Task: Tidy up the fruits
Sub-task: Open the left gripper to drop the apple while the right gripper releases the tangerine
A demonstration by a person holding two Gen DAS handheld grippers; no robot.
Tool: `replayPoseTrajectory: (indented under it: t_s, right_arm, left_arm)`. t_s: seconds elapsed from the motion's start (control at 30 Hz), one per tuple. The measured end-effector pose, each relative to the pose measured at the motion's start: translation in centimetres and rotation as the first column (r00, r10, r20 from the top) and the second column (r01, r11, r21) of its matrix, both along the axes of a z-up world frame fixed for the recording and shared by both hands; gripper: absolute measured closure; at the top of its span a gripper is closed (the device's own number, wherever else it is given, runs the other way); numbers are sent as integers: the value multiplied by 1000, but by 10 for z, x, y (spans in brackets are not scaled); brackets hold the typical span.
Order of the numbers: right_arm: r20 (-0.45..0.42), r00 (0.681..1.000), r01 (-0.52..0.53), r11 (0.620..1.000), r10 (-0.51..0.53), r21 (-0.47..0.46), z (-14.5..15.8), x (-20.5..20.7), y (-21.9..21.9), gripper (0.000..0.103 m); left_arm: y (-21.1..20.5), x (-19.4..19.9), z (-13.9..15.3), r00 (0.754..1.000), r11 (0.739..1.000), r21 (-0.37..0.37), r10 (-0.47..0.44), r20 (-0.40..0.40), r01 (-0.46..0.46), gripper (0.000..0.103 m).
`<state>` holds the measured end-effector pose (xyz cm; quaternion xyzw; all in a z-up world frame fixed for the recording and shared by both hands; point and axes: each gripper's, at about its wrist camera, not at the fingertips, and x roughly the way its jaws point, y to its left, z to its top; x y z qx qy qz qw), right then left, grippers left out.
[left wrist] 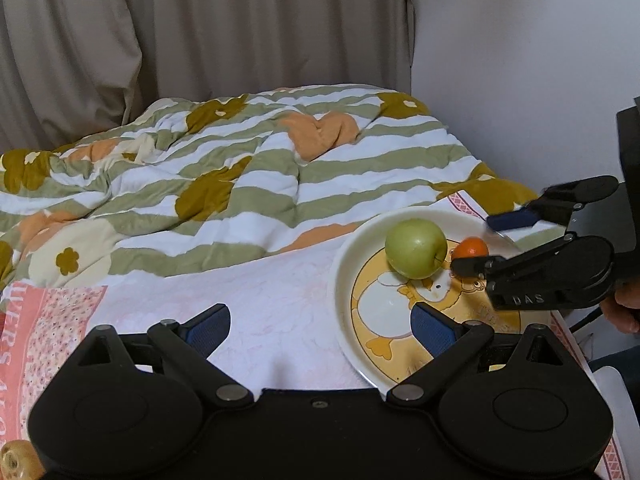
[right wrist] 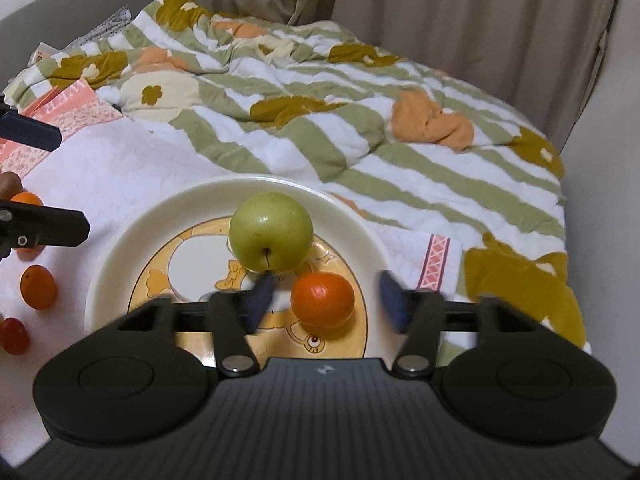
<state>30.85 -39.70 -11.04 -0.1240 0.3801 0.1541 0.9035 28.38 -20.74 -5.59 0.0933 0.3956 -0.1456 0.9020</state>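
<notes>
A white plate (right wrist: pixel 116 240) with a yellow duck picture lies on the bed. A green apple (right wrist: pixel 271 232) and a small orange (right wrist: pixel 322 299) rest on it. My right gripper (right wrist: pixel 326 300) is open, its blue pads either side of the orange without touching it. In the left wrist view the plate (left wrist: pixel 344 280), the apple (left wrist: pixel 416 248) and the orange (left wrist: pixel 472 248) show at right, with the right gripper (left wrist: pixel 486 242) open around the orange. My left gripper (left wrist: pixel 320 330) is open and empty above the sheet, left of the plate.
Several small fruits lie on the white sheet left of the plate: two oranges (right wrist: pixel 38 287) (right wrist: pixel 26 199) and a red fruit (right wrist: pixel 14 336). A rumpled striped quilt (right wrist: pixel 340 128) covers the bed behind. Curtains and a wall stand beyond.
</notes>
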Motion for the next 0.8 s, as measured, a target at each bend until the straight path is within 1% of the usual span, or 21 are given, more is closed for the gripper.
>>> replayPoseTrajectory:
  t_s: [0.03, 0.1, 0.33, 0.5, 0.6, 0.8]
  right_arm:
    - [21, 1000, 10, 1000, -10, -8, 3, -4, 1, 0]
    - [50, 999, 18, 1000, -17, -14, 9, -12, 1, 0]
    - [40, 997, 68, 997, -69, 23, 32, -31, -3, 0]
    - [53, 991, 122, 991, -125, 58, 57, -56, -8, 0]
    - [69, 986, 150, 987, -154, 62, 75, -76, -9, 0]
    - [106, 972, 201, 976, -209, 80, 112, -126, -7, 0]
  left_arm:
    - [1, -1, 1, 1000, 1000, 1, -1, 2, 1, 4]
    - [3, -4, 4, 1000, 1000, 1, 0, 6, 0, 4]
    - [5, -23, 21, 999, 1000, -9, 8, 47, -7, 4]
    - [9, -41, 39, 996, 999, -40, 22, 83, -19, 4]
    - [14, -58, 53, 993, 998, -63, 31, 118, -24, 4]
    - [23, -103, 82, 978, 997, -78, 35, 208, -19, 4]
